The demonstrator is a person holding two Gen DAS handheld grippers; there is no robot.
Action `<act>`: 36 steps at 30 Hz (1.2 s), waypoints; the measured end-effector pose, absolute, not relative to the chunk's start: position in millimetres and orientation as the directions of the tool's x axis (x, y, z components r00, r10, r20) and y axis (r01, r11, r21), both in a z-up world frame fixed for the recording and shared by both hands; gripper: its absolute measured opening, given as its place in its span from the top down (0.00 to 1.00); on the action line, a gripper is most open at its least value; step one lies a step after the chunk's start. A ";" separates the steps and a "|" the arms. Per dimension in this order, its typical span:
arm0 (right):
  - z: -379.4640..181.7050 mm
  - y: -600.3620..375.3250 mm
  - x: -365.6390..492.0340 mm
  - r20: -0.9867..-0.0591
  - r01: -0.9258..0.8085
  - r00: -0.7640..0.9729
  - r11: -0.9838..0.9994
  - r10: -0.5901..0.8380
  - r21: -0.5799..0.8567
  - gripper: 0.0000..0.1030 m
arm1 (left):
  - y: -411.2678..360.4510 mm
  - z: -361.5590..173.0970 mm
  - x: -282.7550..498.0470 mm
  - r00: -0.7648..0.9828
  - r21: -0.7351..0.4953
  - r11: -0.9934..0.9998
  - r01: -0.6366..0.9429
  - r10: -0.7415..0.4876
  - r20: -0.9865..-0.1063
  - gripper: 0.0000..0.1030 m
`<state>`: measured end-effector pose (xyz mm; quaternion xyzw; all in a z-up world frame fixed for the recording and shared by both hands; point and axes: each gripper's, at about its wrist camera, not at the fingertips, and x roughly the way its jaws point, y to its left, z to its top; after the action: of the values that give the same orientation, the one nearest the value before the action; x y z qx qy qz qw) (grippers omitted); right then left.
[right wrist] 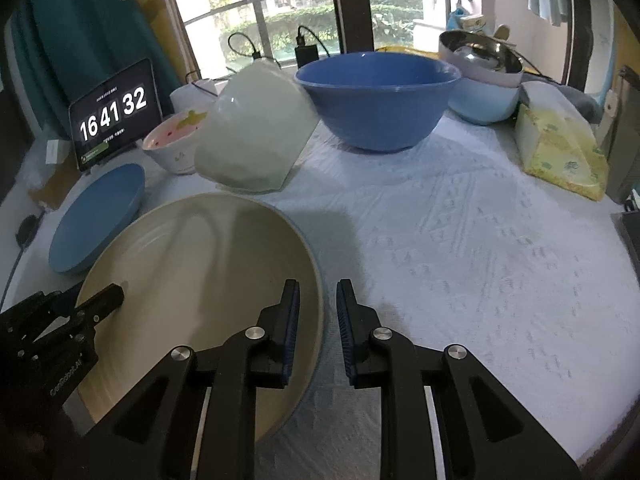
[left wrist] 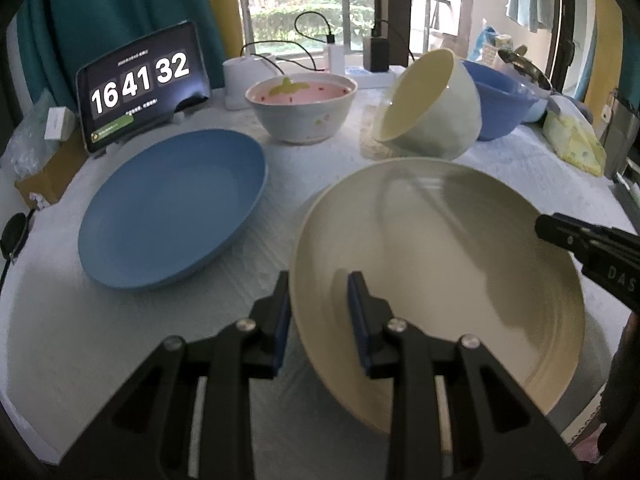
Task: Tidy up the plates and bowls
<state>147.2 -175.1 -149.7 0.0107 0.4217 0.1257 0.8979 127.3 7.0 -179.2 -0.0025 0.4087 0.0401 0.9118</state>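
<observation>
A large cream plate [left wrist: 440, 264] [right wrist: 200, 272] lies on the white cloth. My left gripper [left wrist: 319, 280] straddles its left rim, one finger outside and one inside, with a gap showing at the pads. My right gripper [right wrist: 318, 284] straddles the right rim the same way, jaws slightly apart and not pressing. Each gripper's black fingers [left wrist: 560, 232] [right wrist: 112, 296] show in the other view. A blue plate [left wrist: 172, 208] [right wrist: 96, 220] lies to the left. Behind stand a white bowl with a pink inside [left wrist: 300, 112] [right wrist: 172, 148], a pale green bowl [left wrist: 432, 108] [right wrist: 256, 136] tipped on its side, and a blue bowl [left wrist: 500, 100] [right wrist: 376, 96].
A tablet clock [left wrist: 140, 84] stands at the back left, with chargers and cables by the window. A steel bowl [right wrist: 480, 60] nests in a light blue one at the back right. A yellow tissue pack [right wrist: 560, 148] lies at the right. White cloth [right wrist: 480, 260] spreads right of the cream plate.
</observation>
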 end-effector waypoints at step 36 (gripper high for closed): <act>-95.3 -87.6 153.6 -0.699 -0.332 0.675 0.943 0.238 0.002 0.78 | 131.3 -131.5 92.4 0.783 -0.090 0.950 -0.298 0.189 -0.592 0.58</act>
<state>153.6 -87.6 -95.3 -0.0627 0.3719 0.1562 0.9129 92.4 131.3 -131.5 -0.0897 0.3028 0.1295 0.9399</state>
